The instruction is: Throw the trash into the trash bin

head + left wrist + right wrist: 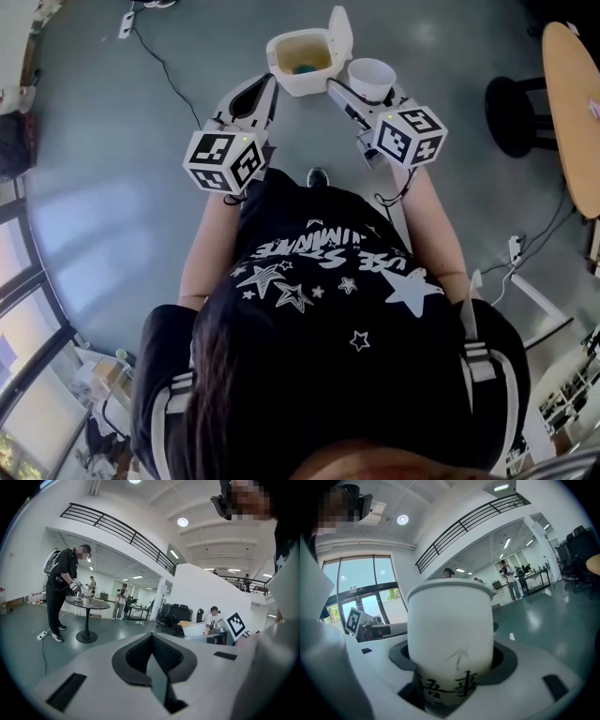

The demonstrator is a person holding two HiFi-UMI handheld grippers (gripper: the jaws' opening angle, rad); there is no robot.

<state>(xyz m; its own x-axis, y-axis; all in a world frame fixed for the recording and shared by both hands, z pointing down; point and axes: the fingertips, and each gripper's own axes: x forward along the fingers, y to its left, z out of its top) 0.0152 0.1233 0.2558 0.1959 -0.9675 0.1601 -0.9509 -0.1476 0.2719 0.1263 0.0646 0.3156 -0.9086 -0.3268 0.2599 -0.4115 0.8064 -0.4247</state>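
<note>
the open trash bin (302, 84) sits on the floor at twelve o'clock. the paper cup (372, 79) is just beside it at one o'clock, clamped between the right gripper's (368, 97) wide-spread fingers. it looks like the carrying step, and the next move calls for bringing the cup over the mouth and letting go. the left gripper (265, 89) has its fingers closed together, empty.

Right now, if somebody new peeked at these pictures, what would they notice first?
Probably the white paper cup with black writing, which fills the right gripper view and is clamped in the right tongs. Close by, on the grey floor, sits a white trash bin with its lid flipped open. The left tongs are shut with nothing in them.
</note>
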